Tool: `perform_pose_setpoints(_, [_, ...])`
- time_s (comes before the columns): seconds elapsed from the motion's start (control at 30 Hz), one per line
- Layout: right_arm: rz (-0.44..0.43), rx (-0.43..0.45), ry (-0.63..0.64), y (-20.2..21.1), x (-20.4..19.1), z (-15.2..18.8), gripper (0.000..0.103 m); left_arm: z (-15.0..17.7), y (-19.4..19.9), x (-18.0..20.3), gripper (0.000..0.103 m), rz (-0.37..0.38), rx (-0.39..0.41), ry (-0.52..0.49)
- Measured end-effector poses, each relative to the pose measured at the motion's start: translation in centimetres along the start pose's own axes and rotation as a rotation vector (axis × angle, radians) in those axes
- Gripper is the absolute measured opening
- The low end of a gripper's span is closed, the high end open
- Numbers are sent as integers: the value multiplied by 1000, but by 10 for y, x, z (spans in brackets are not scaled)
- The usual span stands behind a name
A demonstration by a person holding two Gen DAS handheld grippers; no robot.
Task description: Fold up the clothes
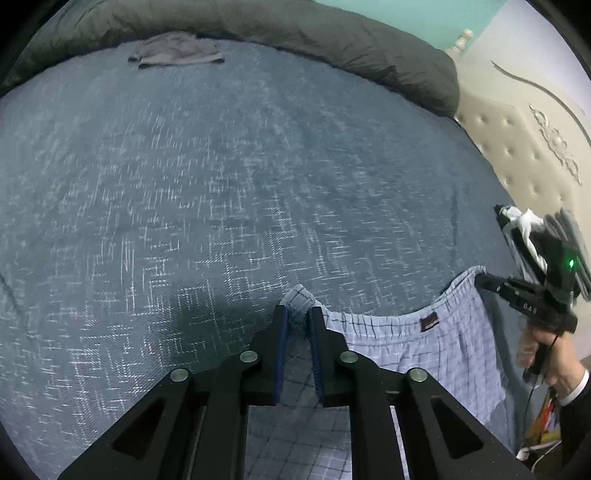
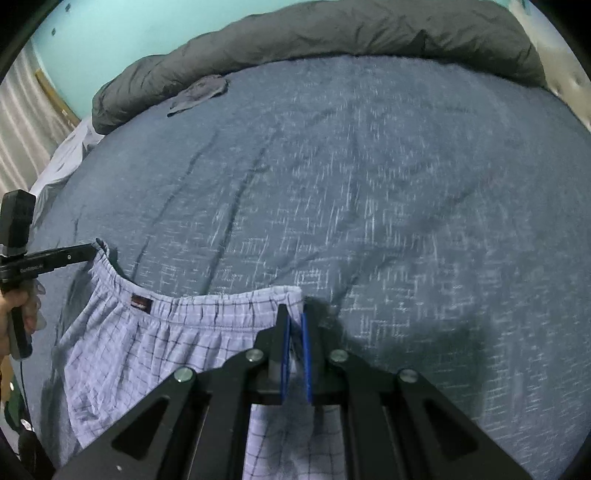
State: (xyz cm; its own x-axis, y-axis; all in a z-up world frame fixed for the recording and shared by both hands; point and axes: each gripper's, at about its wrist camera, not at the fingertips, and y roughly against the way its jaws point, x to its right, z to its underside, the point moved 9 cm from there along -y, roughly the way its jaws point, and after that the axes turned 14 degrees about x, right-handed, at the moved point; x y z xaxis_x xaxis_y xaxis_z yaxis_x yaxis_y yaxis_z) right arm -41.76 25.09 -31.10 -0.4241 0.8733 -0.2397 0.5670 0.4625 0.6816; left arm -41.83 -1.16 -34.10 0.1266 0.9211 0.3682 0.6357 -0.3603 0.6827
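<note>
A: Which step?
B: Both claws, left claw (image 1: 297,325) and right claw (image 2: 294,325), pinch the checked shorts' (image 2: 192,332) waistband corners, hanging over the bed's (image 2: 369,184) near edge.
A: Next?
B: Probably spread them flat, then fold.

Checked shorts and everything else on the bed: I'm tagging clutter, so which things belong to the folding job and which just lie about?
In the job:
checked shorts
left gripper
right gripper

Lying about:
grey garment
dark duvet
blue bedspread
</note>
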Motion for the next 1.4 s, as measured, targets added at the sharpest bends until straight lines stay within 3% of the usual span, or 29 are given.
perform_pose_setpoints(0.07, [-20,18,-29,1,3,-2,9,-2,4,0,16,25,14,2])
perform_pose_setpoints(0.13, [-13,15,-48,2,8,-2,28,-3,10,0,20,54,23,6])
perform_pose_setpoints(0.17, [-15,10,-54,3,10,-1,29,-4,13,-1,21,57,28,5])
perform_pose_setpoints(0.33, [-54,-8,-95,2,13,3,30,3,11,-12,24,40,9,7])
perform_pose_setpoints(0.5, [-67,-34,-98,-4,11,7,30,6,1,-11,24,76,4,47])
perform_pose_setpoints(0.57, [-57,-40,-98,-7,12,9,28,8,-3,-10,24,81,-3,59])
perform_pose_setpoints(0.63, [-62,-31,-105,-9,11,11,15,10,-7,-9,23,78,-12,54])
perform_pose_setpoints(0.67, [-58,-26,-99,-9,11,11,13,11,-8,-8,23,76,-14,51])
perform_pose_setpoints(0.73, [-64,-18,-80,-8,7,11,6,13,-8,-6,12,74,-16,40])
perform_pose_setpoints(1.03, [-90,103,-8,21,-16,-26,5,-16,40,-1,8,39,106,35])
perform_pose_setpoints(1.17, [-78,120,11,20,-21,-49,5,-43,41,-13,8,12,112,39])
perform_pose_setpoints(1.4, [-41,99,26,-10,-14,-67,5,-45,21,-22,8,-19,78,64])
